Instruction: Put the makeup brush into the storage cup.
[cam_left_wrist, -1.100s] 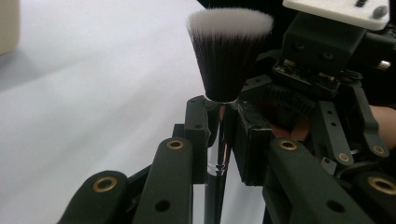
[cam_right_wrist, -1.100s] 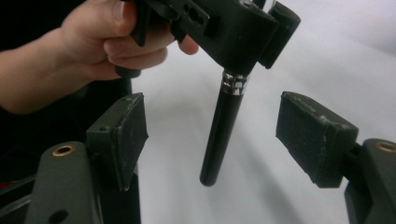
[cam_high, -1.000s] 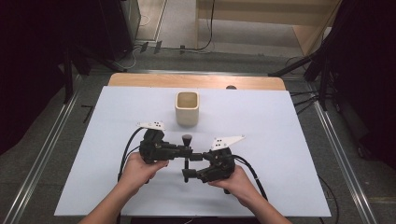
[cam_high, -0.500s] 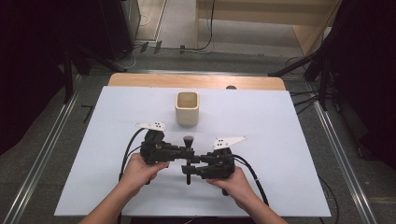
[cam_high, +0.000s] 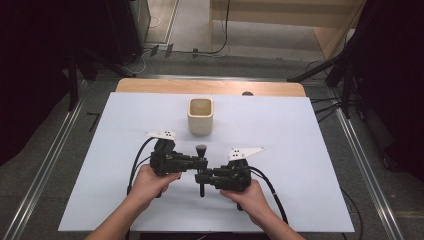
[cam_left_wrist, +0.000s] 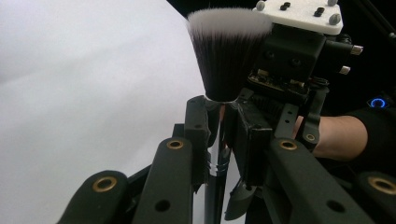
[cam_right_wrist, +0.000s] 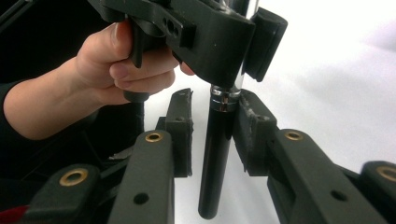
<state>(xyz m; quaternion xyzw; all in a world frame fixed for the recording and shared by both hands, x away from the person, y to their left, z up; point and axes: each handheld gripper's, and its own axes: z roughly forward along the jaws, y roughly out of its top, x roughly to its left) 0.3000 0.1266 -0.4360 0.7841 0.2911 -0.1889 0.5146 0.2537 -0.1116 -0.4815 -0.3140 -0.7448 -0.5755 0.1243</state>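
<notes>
While the left gripper (cam_high: 192, 163) stayed clamped on the makeup brush (cam_high: 201, 167), its bristles pointed toward the cup (cam_high: 200, 116), handle toward the person. The right gripper's (cam_high: 204, 178) jaws were just closing around the handle.

High view: even overhead light, white desk (cam_high: 300, 150) bright but not blown out, room around it falls off to near black at both sides. Shadows soft and short, a faint one under the cup (cam_high: 200, 116) and under the hands. Image a bit soft and low-res, straight edges hold, no obvious bending at the corners. Left gripper view: desk surface washed out to flat pale grey, brush (cam_left_wrist: 229, 51) bristles sharp with tips glaring white, near jaws slightly soft, right side dark. Right gripper view: background desk overexposed top right, bright glint on the brush's metal collar, nearest jaw parts blurred, left side drops into deep shadow.
</notes>
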